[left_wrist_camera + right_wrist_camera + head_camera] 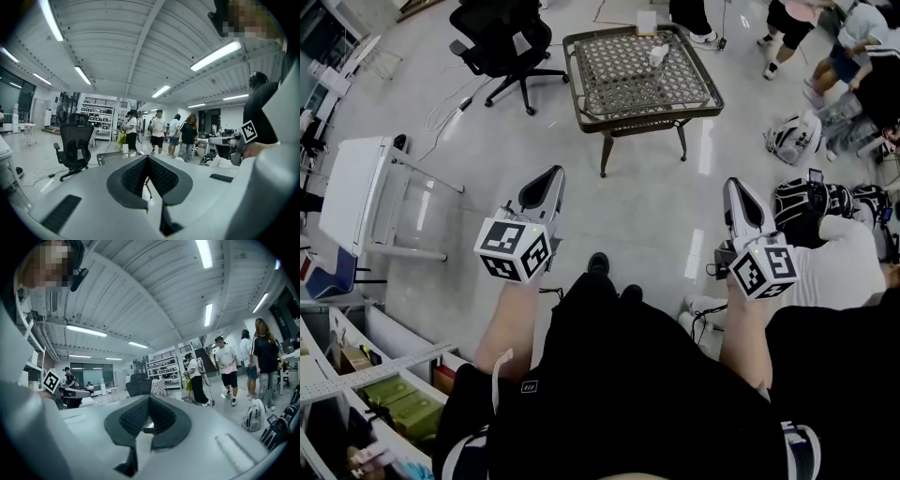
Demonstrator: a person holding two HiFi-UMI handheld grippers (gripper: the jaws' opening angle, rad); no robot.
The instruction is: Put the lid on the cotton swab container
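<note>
Work has not started: left tool (547, 184), jaws closed on nothing, is held up near the body, the bench (643, 113) stands well ahead carrying what is probably the cotton swab container (657, 56), and right tool (739, 194) is likewise closed, empty.

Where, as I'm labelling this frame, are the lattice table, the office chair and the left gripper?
lattice table (619, 80): head view, bare part of its top.
office chair (502, 39): head view, its seat.
left gripper (553, 174): head view, tip of its shut jaws.
</note>
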